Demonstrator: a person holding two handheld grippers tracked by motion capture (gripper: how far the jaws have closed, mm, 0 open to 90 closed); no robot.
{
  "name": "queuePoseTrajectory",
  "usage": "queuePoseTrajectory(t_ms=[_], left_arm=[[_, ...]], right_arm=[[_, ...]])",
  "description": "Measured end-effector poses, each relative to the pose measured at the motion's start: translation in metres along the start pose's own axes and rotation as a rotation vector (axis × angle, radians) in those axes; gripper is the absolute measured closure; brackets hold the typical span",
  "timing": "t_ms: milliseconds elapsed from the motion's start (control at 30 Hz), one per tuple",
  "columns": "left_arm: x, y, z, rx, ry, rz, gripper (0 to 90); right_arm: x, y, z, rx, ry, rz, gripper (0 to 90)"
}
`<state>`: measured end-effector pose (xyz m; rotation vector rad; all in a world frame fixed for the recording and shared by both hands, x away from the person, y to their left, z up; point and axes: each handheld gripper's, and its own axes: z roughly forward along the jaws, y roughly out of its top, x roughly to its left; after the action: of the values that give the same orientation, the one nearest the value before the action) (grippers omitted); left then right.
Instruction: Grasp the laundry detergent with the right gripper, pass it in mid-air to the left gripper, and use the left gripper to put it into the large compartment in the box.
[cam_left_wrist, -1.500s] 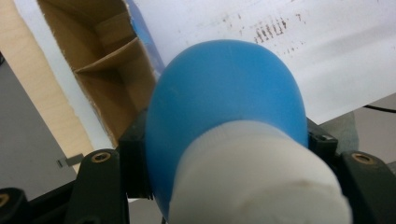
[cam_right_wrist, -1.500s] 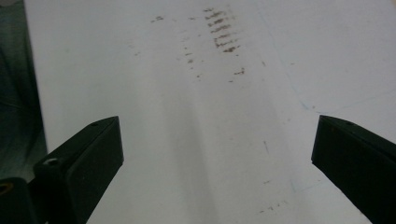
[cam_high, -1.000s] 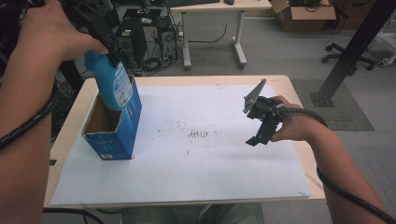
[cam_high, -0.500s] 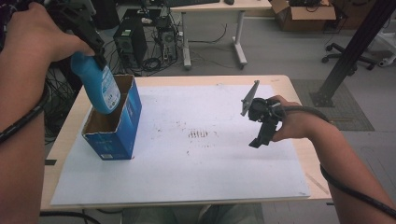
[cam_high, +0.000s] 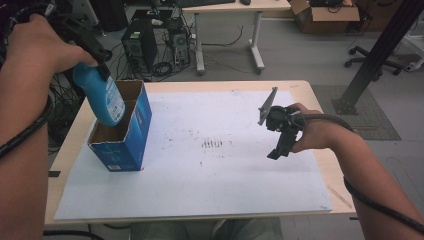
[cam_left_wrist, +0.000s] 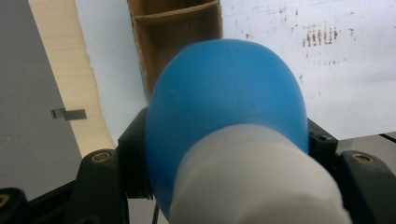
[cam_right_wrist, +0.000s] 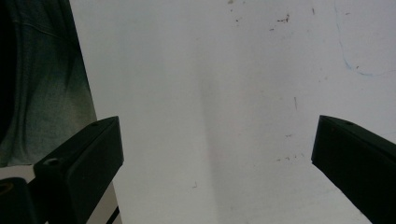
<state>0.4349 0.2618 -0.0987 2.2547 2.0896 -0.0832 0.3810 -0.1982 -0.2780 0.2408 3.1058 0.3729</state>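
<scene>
At upper left, left gripper (cam_high: 97, 62) clamps the bottle (cam_high: 102, 97) over the box (cam_high: 131, 137); a tilt could snag its rim, while right gripper (cam_high: 280, 131) hangs open.

I'm seeing a lab/office: PC towers (cam_high: 150, 42) and cables on grey floor, desk (cam_high: 230, 7), office chair (cam_high: 370, 52), cardboard box (cam_high: 325, 10).

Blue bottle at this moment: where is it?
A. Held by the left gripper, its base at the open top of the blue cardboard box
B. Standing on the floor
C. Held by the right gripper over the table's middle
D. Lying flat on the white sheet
A: in the high view the left gripper clamps the blue bottle near its neck, its base at the blue cardboard box opening.
</scene>
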Motion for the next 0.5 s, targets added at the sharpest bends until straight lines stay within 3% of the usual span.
queuePoseTrajectory(t_ms=[500], left_arm=[[0.005, 0.003, 0.014, 0.009, 0.024, -0.017, 38.0]], right_arm=[[0.001, 0.002, -0.002, 0.002, -0.002, 0.004, 0.6]])
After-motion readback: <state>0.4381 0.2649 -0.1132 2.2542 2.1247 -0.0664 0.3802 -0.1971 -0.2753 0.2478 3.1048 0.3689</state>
